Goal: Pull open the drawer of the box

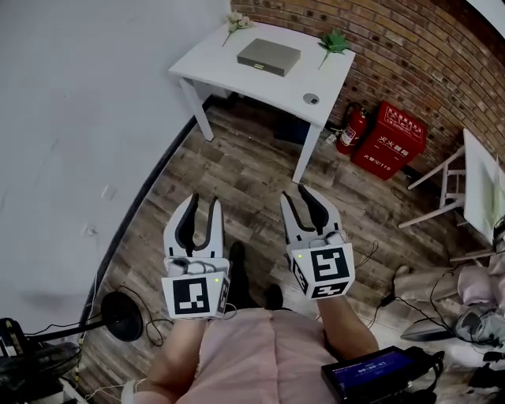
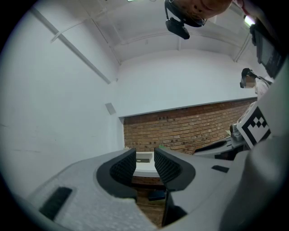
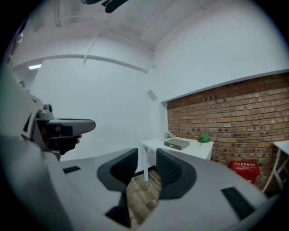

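Observation:
A flat grey box (image 1: 269,57) lies on a white table (image 1: 221,67) in the far corner, by the brick wall. It also shows in the right gripper view (image 3: 176,144) and, small, between the jaws in the left gripper view (image 2: 143,158). Both grippers hang over the wooden floor, well short of the table. My left gripper (image 1: 203,201) is open with nothing between its fingers, and its view (image 2: 144,153) shows a clear gap. My right gripper (image 1: 299,193) is open and empty too, as its own view confirms (image 3: 146,155). The box's drawer looks shut from here.
On the table lie a green leafy sprig (image 1: 334,39), pale flowers (image 1: 237,22) and a small round object (image 1: 311,99). A fire extinguisher (image 1: 353,128) and a red cabinet (image 1: 392,136) stand by the brick wall. A second white table (image 1: 483,185) is at right; cables and gear lie near my feet.

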The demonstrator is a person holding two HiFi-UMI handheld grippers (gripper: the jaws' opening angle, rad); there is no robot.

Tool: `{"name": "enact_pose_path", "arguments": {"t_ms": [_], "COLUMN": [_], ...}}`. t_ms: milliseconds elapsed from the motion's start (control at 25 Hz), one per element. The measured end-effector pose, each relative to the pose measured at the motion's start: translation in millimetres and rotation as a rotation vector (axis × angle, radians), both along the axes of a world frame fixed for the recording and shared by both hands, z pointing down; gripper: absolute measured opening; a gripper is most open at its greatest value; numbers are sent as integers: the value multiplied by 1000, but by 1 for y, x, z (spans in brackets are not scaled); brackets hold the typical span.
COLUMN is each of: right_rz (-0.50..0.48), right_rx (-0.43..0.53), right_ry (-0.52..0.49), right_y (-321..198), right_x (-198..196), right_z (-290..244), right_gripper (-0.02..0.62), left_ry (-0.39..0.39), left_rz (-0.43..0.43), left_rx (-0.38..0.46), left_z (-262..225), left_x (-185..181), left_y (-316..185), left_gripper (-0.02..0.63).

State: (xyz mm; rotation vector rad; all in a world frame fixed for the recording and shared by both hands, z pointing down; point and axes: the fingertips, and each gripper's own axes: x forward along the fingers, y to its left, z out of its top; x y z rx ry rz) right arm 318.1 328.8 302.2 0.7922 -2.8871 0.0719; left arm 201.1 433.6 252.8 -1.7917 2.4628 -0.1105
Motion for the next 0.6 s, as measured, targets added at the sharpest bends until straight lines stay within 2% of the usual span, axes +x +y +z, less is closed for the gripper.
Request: {"name": "enact_pose_path", "arguments": {"t_ms": [200,600], "right_rz": [17,101], "right_rx": [-20,-22], "right_ry": [12,29], "right_y": [-25,-86], "right_x": [-44,-144], "right_z": [12,12], "right_gripper": [138,130], "left_ry": [2,37], "left_rz": [37,95], "left_rx": [-6,-31], "left_z": [10,10], "left_x": [-44,-159], "left_y": [-33,-92], "left_gripper": [133,133]}}
